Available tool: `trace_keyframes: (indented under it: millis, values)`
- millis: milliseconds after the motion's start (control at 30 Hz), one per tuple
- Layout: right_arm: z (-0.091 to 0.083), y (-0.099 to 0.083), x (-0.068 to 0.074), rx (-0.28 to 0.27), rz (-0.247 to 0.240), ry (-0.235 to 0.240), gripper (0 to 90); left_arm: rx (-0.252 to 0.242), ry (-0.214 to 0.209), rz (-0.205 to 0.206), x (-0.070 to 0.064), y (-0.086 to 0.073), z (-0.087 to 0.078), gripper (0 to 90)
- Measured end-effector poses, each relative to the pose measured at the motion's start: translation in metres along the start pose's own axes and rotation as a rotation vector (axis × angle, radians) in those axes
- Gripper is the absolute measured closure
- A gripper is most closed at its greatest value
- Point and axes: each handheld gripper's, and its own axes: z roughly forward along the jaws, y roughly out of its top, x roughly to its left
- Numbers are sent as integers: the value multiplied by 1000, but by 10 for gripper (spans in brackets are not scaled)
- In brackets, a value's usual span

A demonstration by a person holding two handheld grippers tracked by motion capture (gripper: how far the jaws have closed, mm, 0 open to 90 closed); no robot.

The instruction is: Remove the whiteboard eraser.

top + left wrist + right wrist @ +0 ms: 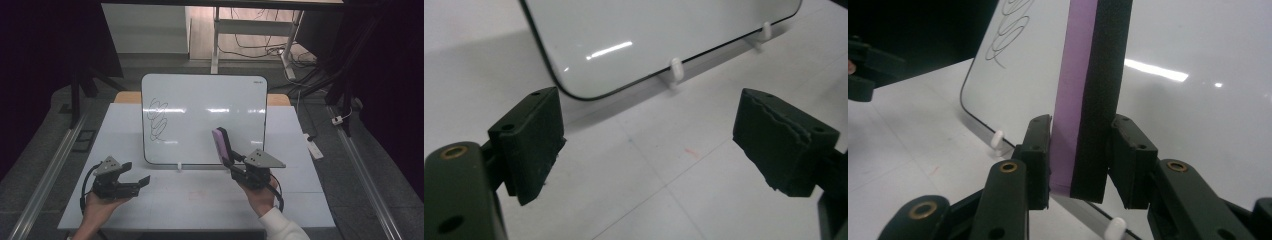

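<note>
High view above, facing forward-down over table [200, 200]; 2 gripper views sit close behind own jaws, both facing whiteboard [649, 40] just ahead, shared with high view

Dim room, glare on whiteboard [210, 107]

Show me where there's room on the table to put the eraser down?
The widest bare patch of the table lies in front of the whiteboard, between the left gripper and the right gripper holding the eraser. Narrow bare strips run beside the board's left and right edges. The middle back is crowded: the board stands there on its white feet.
</note>
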Motion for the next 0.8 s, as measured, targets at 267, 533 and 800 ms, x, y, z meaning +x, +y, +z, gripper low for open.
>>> trace_keyframes:
  millis: [267, 533, 800]
  values:
    - [7, -5, 13, 8, -18, 30, 632, -29, -86, 0, -14, 19, 9, 145]
    - [12, -8, 19, 13, -30, 46, 632, -51, -141, 20, -30, 38, 25, 156]
    - [15, -12, 23, 6, -24, 69, 631, -60, -198, 15, -41, 51, 39, 158]
